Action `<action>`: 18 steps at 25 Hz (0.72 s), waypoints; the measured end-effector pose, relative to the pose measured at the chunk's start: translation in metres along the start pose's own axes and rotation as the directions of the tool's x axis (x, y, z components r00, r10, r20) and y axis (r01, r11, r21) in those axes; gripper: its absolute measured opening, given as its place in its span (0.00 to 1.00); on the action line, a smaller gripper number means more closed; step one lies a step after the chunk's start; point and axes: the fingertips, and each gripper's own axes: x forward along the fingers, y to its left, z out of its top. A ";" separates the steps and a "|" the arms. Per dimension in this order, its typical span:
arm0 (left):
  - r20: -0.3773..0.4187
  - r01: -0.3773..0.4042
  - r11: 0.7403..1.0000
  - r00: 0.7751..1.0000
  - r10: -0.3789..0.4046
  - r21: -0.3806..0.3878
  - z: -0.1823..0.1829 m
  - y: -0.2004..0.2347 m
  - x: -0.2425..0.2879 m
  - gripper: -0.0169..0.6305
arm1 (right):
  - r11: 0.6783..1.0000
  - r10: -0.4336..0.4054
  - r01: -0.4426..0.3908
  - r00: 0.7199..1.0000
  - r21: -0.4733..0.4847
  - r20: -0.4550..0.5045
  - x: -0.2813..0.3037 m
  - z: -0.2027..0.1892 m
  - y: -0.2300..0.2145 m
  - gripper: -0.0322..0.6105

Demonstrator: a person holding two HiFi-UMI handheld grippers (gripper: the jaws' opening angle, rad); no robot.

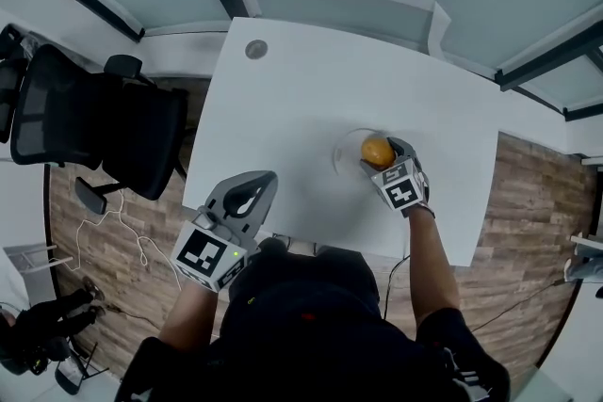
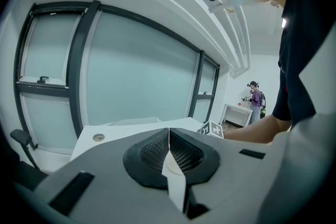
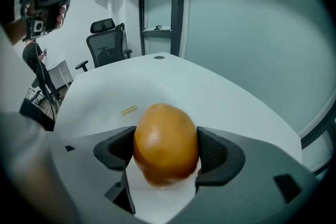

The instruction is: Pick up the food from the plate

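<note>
The orange, rounded food (image 3: 165, 141) is seen lying on the plate (image 1: 339, 157), near the right side of the white table (image 1: 311, 80). It is enclosed by the right gripper (image 1: 384, 161), whose jaws are spread wide, with the pads close beside its two sides. The left gripper (image 2: 169, 150) is held over the near table edge, well apart from the plate, with its jaws closed together and nothing between them.

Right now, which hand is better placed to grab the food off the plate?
Right. The right gripper's fingers flank the orange food on the plate; the left gripper is shut, near the table's edge, away from it.
</note>
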 end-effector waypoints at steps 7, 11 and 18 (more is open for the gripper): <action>0.042 0.037 0.999 0.998 -0.039 0.034 0.013 0.002 -0.006 0.06 | 0.993 -0.098 0.081 0.971 0.085 0.216 -0.059 0.061 0.002 0.63; 0.089 0.081 0.995 0.992 -0.086 0.060 0.032 -0.005 -0.014 0.06 | 0.984 -0.163 0.124 0.919 0.131 0.358 -0.114 0.110 0.013 0.63; 0.169 0.143 0.982 0.972 -0.163 0.124 0.069 -0.017 -0.027 0.06 | 0.966 -0.230 0.118 0.796 0.229 0.560 -0.216 0.174 0.037 0.63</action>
